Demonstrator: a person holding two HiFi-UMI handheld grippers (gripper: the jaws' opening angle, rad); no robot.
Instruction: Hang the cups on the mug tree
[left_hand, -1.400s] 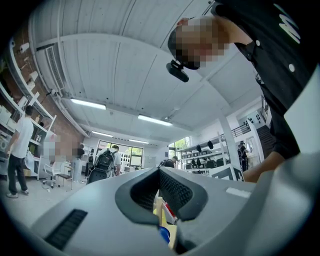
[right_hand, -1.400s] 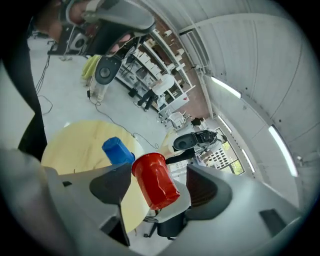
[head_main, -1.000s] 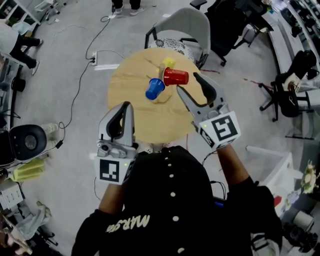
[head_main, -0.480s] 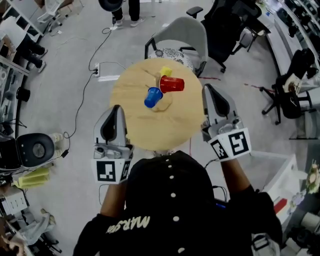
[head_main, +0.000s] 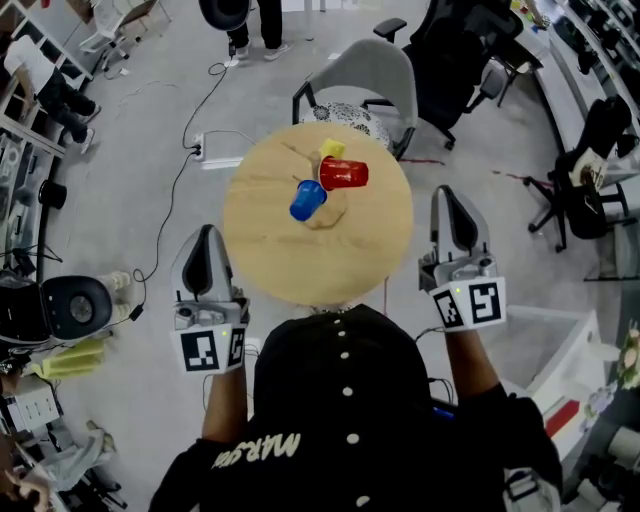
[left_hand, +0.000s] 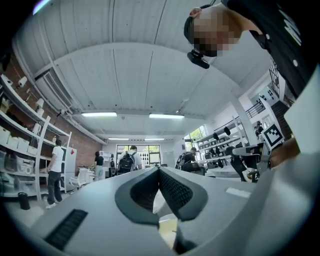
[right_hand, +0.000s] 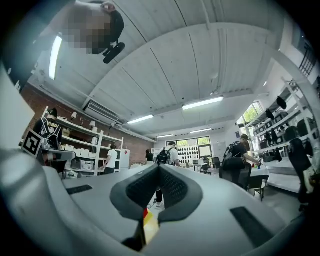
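Observation:
On the round wooden table stands the mug tree with a red cup, a blue cup and a yellow cup hanging on it, seen in the head view. My left gripper is held off the table's left edge, shut and empty. My right gripper is off the table's right edge, also shut with nothing in it. Both gripper views look up across the room over closed jaw tips.
A grey chair stands behind the table. A power strip and cable lie on the floor at the left. Black office chairs are at the right. People stand far off in the room.
Both grippers have drawn back from the table and apart, to its left and right sides. The right gripper's jaws, open near the red cup a second ago, have closed.

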